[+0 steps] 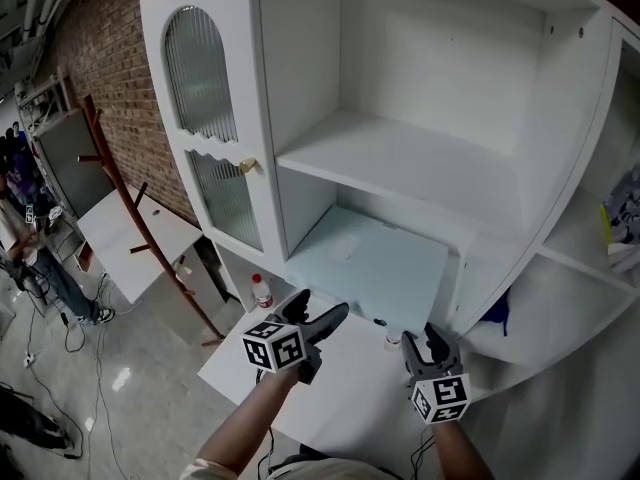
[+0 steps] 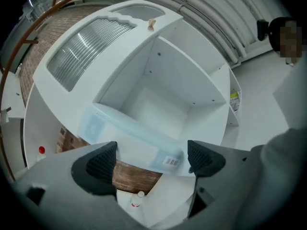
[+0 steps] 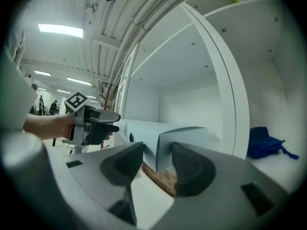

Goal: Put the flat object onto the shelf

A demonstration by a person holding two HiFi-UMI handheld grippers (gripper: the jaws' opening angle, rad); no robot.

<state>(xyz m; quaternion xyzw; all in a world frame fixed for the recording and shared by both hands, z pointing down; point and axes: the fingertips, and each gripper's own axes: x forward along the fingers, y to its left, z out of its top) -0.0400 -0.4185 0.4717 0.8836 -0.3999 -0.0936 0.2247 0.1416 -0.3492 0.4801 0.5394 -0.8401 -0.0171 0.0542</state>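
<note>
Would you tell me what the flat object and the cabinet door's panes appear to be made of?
The flat object looks like pale blue, slightly frosted plastic: it is smooth and matte and carries a barcode sticker. The door panes look like ribbed glass, or perhaps acrylic, since fine vertical grooves catch the light.

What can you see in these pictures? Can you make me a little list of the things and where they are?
Cupboard: white shelf unit, open at the front
Flat object: pale blue, lying partly on the lower shelf, front edge sticking out
Left gripper: jaws wide apart, holding nothing
Right gripper: jaws partly apart at the flat object's corner; grip unclear
Bottle: red cap, low down, left of the flat object
</note>
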